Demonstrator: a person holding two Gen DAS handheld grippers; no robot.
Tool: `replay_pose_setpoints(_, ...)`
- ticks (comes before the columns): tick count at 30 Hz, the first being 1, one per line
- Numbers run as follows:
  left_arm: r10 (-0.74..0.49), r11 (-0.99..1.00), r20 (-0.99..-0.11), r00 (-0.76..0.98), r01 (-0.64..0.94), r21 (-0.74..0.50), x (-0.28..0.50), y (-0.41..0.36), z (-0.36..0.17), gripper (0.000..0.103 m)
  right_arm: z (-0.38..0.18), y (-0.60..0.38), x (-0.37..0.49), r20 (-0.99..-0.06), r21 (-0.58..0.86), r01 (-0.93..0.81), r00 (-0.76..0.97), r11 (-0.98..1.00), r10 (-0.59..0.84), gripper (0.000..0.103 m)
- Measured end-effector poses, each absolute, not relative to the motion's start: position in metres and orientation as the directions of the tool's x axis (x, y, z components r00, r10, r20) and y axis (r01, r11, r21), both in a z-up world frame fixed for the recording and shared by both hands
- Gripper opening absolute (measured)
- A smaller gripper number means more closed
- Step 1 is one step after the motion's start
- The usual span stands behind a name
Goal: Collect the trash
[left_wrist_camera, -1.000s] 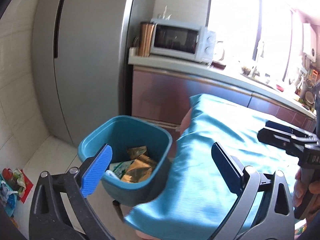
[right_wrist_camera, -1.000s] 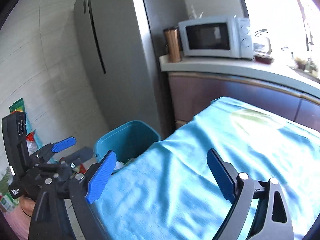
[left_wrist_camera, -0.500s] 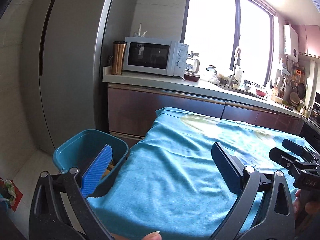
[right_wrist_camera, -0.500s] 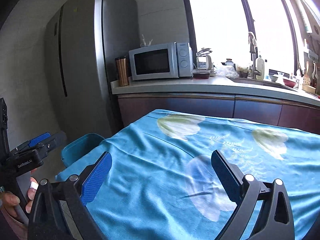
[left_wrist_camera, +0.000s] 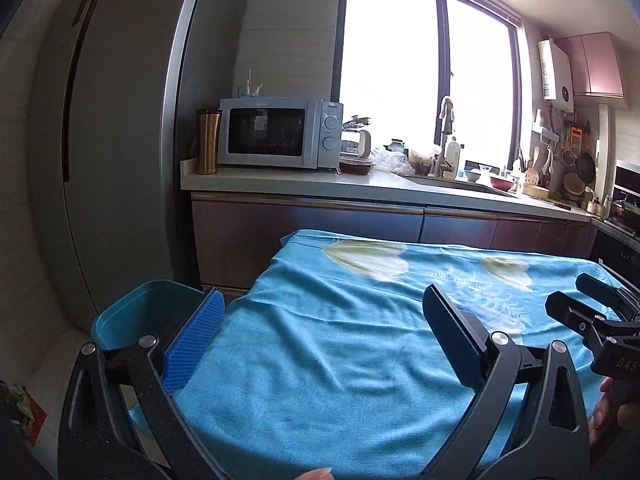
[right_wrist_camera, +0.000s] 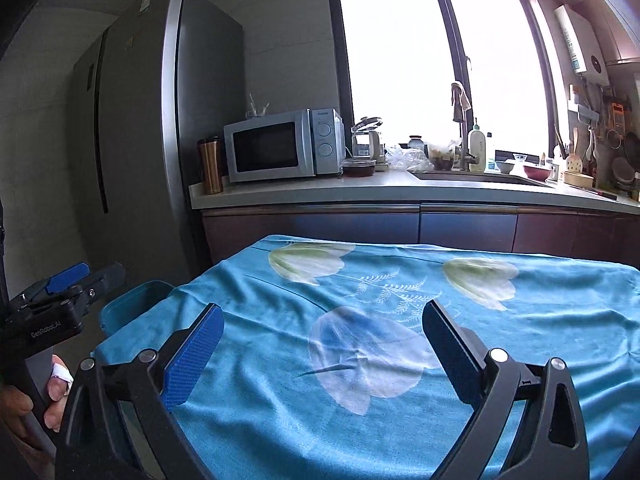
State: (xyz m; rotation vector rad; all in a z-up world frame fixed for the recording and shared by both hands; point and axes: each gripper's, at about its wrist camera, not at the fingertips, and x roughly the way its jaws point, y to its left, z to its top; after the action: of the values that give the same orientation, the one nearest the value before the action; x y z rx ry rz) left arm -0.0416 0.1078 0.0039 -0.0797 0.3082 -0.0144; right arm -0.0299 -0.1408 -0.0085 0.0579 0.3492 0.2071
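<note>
Bin: teal trash bin (left_wrist_camera: 132, 320) on the floor, left of and beyond the left jaws, beside the tabletop edge; contents hidden.
Left gripper (left_wrist_camera: 320, 344): jaws wide apart, empty, above blue cloth.
Right gripper (right_wrist_camera: 322, 350): jaws wide apart, empty, over the floral print.
Tabletop (right_wrist_camera: 400, 320): draped in blue cloth.
Beyond: microwave (right_wrist_camera: 280, 146), fridge (left_wrist_camera: 112, 152), bright window.

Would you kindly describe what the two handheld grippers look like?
Both the left gripper and the right gripper have black Y-shaped frames, silver pivot bolts and ribbed blue finger pads. The left body reads "GenRoboLAI" in white; no cables or sleeves show.
</note>
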Motion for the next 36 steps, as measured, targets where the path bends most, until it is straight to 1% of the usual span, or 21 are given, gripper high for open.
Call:
replay_pose_setpoints(6,-0.040,0.998,-0.275,0.961,0.024,-0.061,-0.047,0.096,0.005,0.098,-0.009,-0.149,-0.037,-0.317,0.090,-0.164,0.930,0.982,0.184,0.096)
replay_pose_setpoints(11,-0.049,0.998,-0.269,0.962,0.036,-0.053,-0.048,0.089,0.005,0.098,-0.008,-0.152,-0.041,-0.306,0.083,-0.154,0.936,0.985,0.172,0.096)
replay_pose_setpoints(21,-0.036,0.999,-0.250,0.968,0.029,-0.031,-0.050,0.083,0.006,0.098,-0.008,-0.161,-0.045,-0.296,0.093,-0.148,0.940,0.985,0.169,0.096)
replay_pose_setpoints(36,-0.031,0.999,-0.246,0.969,0.025,-0.026,-0.052,0.080,0.008,0.098,-0.007,-0.164,-0.047,-0.288,0.086,-0.139,0.944,0.987,0.158,0.096)
